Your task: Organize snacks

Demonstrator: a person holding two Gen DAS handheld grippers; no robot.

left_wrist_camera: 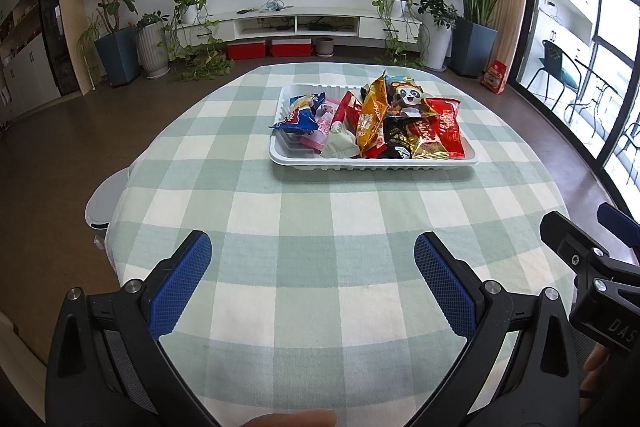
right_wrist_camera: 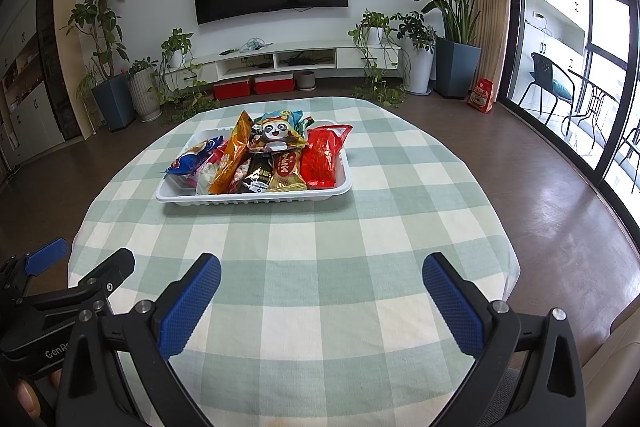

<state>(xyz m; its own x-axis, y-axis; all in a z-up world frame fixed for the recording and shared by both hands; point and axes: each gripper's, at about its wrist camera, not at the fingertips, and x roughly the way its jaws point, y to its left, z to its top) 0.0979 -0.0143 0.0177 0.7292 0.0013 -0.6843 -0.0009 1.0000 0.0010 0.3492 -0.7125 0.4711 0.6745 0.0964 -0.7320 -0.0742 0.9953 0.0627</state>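
A white plastic tray (left_wrist_camera: 372,165) (right_wrist_camera: 256,201) sits on the far half of the checked tablecloth, piled with several snack packets. Among them are a blue packet (left_wrist_camera: 298,119) (right_wrist_camera: 192,157) at the left, an orange one (left_wrist_camera: 370,121) (right_wrist_camera: 232,157), a panda-print one (left_wrist_camera: 408,99) (right_wrist_camera: 276,135) and a red one (left_wrist_camera: 448,131) (right_wrist_camera: 322,157) at the right. My left gripper (left_wrist_camera: 312,247) hovers open over the near cloth, well short of the tray, nothing between its blue pads. My right gripper (right_wrist_camera: 322,269) is likewise open and holds nothing, at the near edge.
The green and white cloth (left_wrist_camera: 304,211) covers a round table. Beyond it stand a TV unit (left_wrist_camera: 296,23), potted plants (left_wrist_camera: 116,55), red boxes (left_wrist_camera: 246,49) and a glass door (right_wrist_camera: 600,67) at the right. A white stool (left_wrist_camera: 102,203) stands at the table's left.
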